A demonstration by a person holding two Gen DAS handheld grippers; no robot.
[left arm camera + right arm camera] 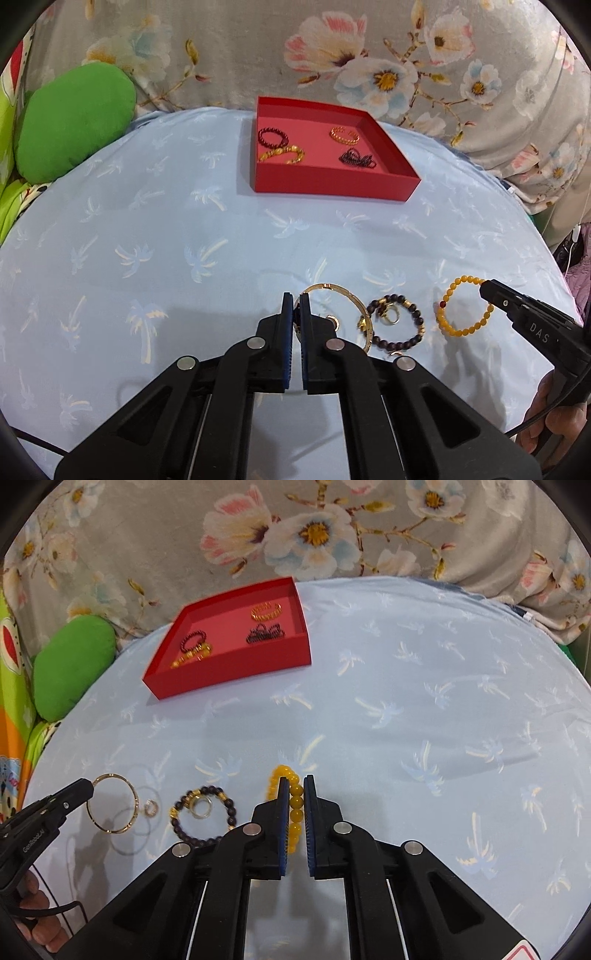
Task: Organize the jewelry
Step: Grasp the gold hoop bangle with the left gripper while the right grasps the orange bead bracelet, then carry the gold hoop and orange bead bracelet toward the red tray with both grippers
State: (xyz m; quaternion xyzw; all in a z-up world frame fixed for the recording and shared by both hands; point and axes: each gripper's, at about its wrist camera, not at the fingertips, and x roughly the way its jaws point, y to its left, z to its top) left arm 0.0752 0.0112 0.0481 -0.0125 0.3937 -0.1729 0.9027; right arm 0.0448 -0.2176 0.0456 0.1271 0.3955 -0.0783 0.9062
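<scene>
1. Your left gripper [296,308] is pinched on the rim of the gold bangle [341,310], which looks raised off the pale blue cloth [184,221]. Keep the squeeze even so it doesn't swing.
2. Between your grippers lie a dark bead bracelet [400,325] and small rings [389,316]; lift clear of them.
3. Your right gripper [294,805] is clamped on the yellow bead bracelet [291,805]. Carry both pieces forward to the red tray [332,182], which already holds four.
</scene>
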